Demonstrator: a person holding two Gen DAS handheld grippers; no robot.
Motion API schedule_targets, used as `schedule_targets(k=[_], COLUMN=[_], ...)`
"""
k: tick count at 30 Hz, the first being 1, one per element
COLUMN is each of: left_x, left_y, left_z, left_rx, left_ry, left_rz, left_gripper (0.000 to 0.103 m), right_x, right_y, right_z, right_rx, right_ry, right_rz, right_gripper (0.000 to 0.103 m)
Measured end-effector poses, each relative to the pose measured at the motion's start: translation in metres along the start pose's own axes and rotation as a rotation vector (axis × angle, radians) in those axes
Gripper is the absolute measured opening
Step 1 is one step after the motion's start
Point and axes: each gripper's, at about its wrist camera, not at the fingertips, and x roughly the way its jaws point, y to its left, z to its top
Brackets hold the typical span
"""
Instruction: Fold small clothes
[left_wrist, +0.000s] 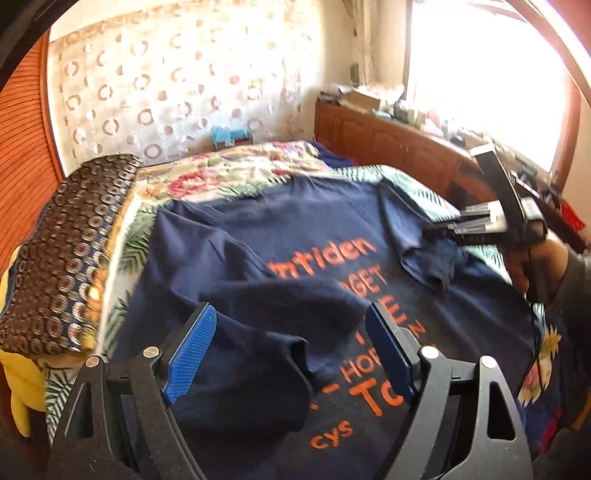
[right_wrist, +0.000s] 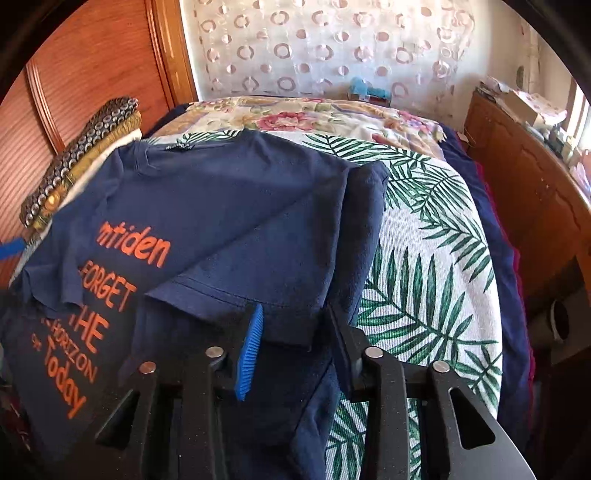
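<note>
A navy T-shirt with orange lettering lies on the bed, front up. Its left side is folded over the print in the left wrist view. My left gripper is open just above that folded sleeve, jaws wide apart. My right gripper hovers over the shirt's right sleeve, which is folded inward; cloth lies between its half-open blue pads and I cannot tell if they pinch it. The right gripper also shows in the left wrist view at the shirt's far sleeve, blurred.
The bed has a palm-leaf sheet and a floral blanket behind. A stack of folded patterned fabrics sits at the left. A wooden cabinet runs along the right side, and a wooden wardrobe stands at the left.
</note>
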Motion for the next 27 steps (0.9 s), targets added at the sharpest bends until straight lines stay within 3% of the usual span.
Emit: schedule_targets(k=[1,3,7,11,15,17,19,20,27], left_x=[-0.001,-0.001,0.002,0.005,0.014,0.022,0.031,0.036,0.088], left_y=[0.006,0.019,0.045,0.071,0.092,0.098,0.103,0.104,0.105], left_z=[0.003,0.008,0.013,0.017,0.023,0.029,0.038,0.043,0.078], left_rx=[-0.008,-0.021,-0.049,-0.085,-0.123,-0.133,-0.133,-0.123,-0.058], left_ry=[-0.007,-0.013,-0.009,-0.003,0.004,0.012,0.028,0.034,0.131], left_rz=[0.008,0.040,0.081,0.115,0.106,0.087,0.073,0.076,0.092], left_gripper=[0.084,0.084,0.084,0.084,0.084,0.083,0.077,0.074,0.050], right_x=[0.000,0.002,-0.001,0.000,0.010,0.021,0.029,0.029,0.046], right_y=[0.003,0.003,0.015,0.032,0.047,0.050,0.048,0.042,0.000], right_z=[0.002,0.001,0.017,0.047,0.073,0.081,0.083,0.082,0.071], right_rx=[-0.020,-0.056,-0.096,-0.116,-0.133,-0.134,-0.139,-0.141,-0.075], right_ry=[-0.002,-0.009,-0.043,-0.097,-0.136,-0.117,-0.106,-0.116,-0.099], right_rz=[-0.002,-0.007,0.033,0.126,0.181,0.185,0.194,0.185,0.050], right_gripper=[0.009,0.004,0.003,0.003,0.003,0.011,0.039,0.043,0.049])
